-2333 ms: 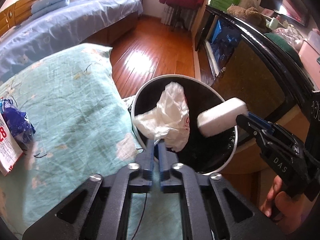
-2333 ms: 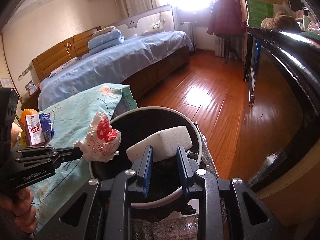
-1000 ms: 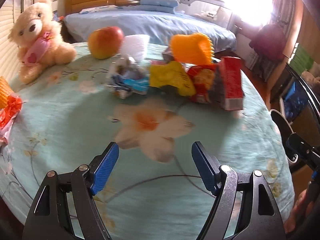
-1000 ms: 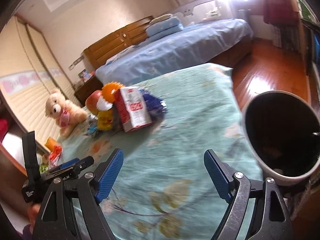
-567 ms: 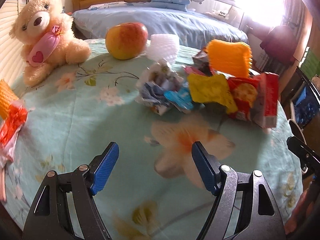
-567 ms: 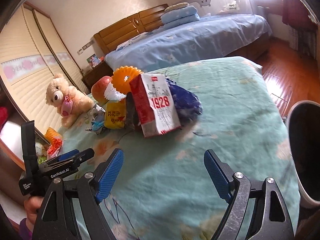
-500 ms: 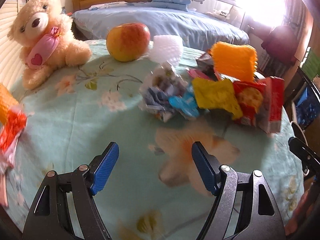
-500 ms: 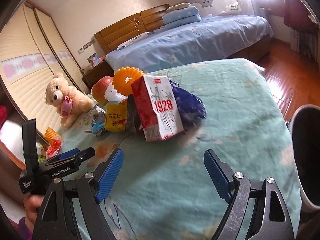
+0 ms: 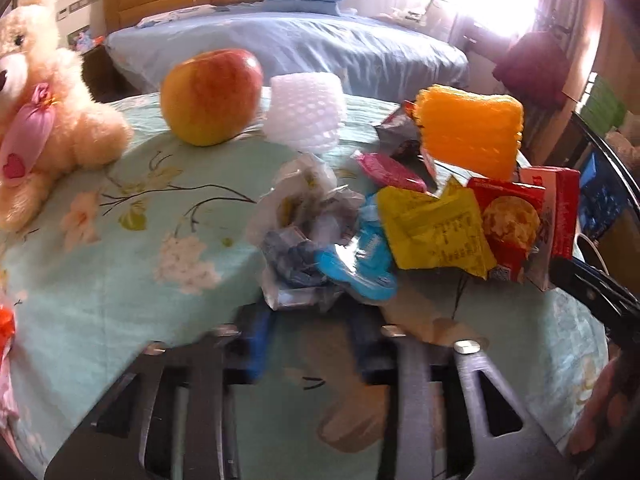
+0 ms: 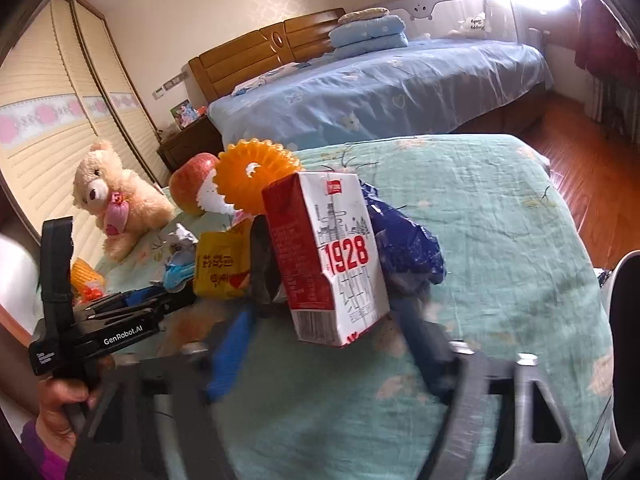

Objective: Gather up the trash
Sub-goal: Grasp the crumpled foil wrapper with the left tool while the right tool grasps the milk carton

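The right gripper, its jaws just closing, half spread, sits under the carton; the carton stands tall at twelve o'clock, not squeezed yet.

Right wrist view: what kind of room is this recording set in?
A home bedroom, most likely: a made bed with a wooden headboard, folded bedding on it, and a teddy bear on the cloth-covered table.

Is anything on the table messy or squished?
Yes. Crumpled wrappers, a wrinkled yellow snack packet and a dented red-and-white 1928 carton lie jumbled mid-table on the green flowery cloth. The red-yellow apple and cream teddy bear look fine.
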Demonstrator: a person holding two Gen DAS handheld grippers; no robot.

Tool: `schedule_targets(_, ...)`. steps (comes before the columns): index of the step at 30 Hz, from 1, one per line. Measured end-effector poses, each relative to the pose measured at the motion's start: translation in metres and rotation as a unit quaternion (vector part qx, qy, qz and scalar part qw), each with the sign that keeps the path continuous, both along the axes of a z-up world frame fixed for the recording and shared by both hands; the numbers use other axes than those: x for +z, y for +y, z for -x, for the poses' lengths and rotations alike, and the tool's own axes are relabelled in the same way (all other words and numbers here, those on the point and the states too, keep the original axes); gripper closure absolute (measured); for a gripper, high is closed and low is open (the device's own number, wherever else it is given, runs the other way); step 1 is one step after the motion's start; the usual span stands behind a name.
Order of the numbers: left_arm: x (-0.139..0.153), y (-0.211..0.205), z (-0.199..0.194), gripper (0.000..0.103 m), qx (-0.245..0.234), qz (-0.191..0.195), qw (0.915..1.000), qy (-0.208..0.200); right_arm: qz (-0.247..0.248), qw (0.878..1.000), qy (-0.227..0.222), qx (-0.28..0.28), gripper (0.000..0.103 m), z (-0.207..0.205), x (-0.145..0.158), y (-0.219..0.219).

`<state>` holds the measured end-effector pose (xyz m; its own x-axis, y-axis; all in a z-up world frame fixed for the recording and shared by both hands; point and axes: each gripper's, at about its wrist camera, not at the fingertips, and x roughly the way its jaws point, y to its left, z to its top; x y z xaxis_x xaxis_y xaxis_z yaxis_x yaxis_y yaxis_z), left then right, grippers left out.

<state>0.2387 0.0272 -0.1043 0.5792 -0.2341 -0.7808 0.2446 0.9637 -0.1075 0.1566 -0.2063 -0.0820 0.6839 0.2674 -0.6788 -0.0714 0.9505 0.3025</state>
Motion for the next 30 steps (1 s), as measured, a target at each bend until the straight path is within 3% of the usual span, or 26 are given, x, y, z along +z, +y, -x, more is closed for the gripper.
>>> schedule_targets(2, 0.003, 0.000, 0.004, 0.082, -0.001, -0.001, 1.0000, -0.010, -0.007, 1.000, -0.006, 0.000, 0.079, 0.005, 0.002, -0.002)
schedule_targets(4, 0.006, 0.001, 0.011, 0.083, 0.002, 0.001, 0.9998, -0.018, -0.005, 1.000, -0.017, 0.002, 0.098, 0.012, 0.007, -0.003)
schedule_targets(14, 0.022, 0.007, 0.079, 0.084, 0.004, 0.047, 0.9983, -0.034, -0.043, 0.999, -0.018, 0.016, 0.099, 0.045, 0.012, -0.017)
schedule_targets(24, 0.037, -0.010, 0.111, 0.084, -0.020, 0.077, 0.9961, -0.037, -0.041, 0.999, -0.003, 0.029, 0.103, 0.064, 0.008, -0.020)
schedule_targets(27, 0.039, -0.014, 0.112, 0.084, -0.026, 0.081, 0.9955, -0.042, -0.029, 0.999, -0.006, 0.019, 0.090, 0.062, 0.008, -0.020)
schedule_targets(29, 0.037, -0.015, 0.111, 0.084, -0.027, 0.087, 0.9951, -0.038, -0.024, 0.999, -0.001, 0.026, 0.062, 0.055, 0.007, -0.018)
schedule_targets(30, 0.036, -0.016, 0.111, 0.084, -0.029, 0.085, 0.9953, -0.037, -0.026, 0.999, -0.004, 0.031, 0.039, 0.051, 0.008, -0.017)
